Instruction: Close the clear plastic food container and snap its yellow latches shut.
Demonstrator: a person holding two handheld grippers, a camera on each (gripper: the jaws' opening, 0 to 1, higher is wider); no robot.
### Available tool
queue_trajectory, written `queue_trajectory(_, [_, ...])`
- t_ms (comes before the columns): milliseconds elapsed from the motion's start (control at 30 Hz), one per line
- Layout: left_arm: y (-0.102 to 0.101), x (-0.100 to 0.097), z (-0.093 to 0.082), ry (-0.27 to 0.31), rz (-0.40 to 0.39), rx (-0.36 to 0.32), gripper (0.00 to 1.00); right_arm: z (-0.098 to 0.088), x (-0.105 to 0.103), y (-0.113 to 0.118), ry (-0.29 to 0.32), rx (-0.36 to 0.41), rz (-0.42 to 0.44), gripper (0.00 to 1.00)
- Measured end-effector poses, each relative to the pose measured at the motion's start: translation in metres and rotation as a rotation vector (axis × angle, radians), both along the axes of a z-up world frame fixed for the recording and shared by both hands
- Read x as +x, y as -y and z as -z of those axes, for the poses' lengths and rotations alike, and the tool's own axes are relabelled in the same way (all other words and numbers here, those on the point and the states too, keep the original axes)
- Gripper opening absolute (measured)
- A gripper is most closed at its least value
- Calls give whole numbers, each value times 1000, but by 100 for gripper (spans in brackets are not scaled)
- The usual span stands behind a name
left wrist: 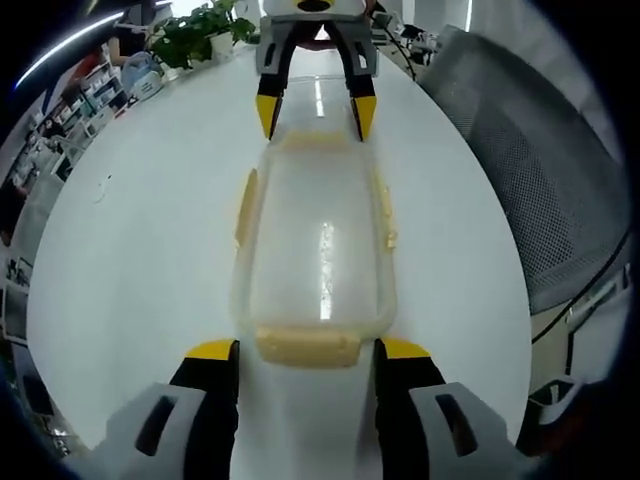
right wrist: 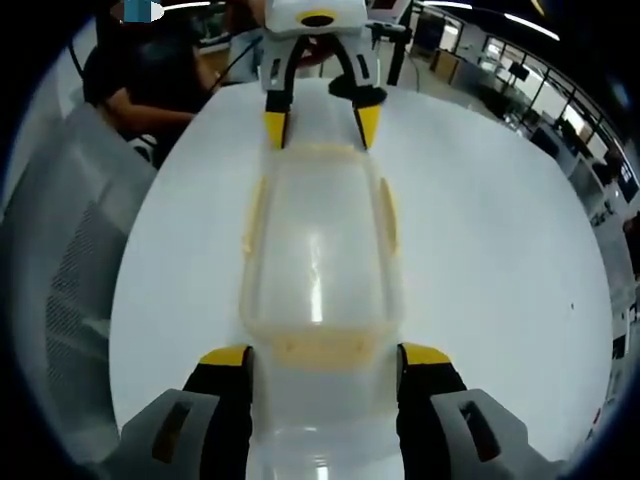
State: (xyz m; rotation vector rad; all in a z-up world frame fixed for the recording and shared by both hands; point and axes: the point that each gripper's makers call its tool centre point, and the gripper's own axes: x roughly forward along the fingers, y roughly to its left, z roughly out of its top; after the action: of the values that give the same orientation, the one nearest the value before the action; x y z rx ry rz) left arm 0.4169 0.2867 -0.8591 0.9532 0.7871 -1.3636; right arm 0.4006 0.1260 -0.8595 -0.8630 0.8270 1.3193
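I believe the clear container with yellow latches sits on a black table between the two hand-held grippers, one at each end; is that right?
Not quite: the table is white, not black, as the left gripper view shows. The rest holds: the container lies between the left hand-held gripper and the right hand-held gripper, one at each end.

No text, label, brand, number or sign can be read in either view.

each gripper has two black jaws with yellow tips, rising from light grey housings with dark slotted openings: left gripper (left wrist: 305,350), right gripper (right wrist: 325,356). seen from the opposite camera, each shows a white body above black angled arms ending in yellow tips.
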Motion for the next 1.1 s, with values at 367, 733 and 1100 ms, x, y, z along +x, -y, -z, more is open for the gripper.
queue_trajectory(367, [2, -1, 1, -28, 28, 8, 54, 5, 3, -3, 3, -72, -34, 57])
queue_trajectory(733, [3, -3, 2, -80, 59, 22, 50, 8, 2, -2, -50, -102, -34, 53])
queue_trajectory(1100, [2, -1, 3, -80, 61, 19, 47, 8, 5, -1, -59, -112, -24, 46])
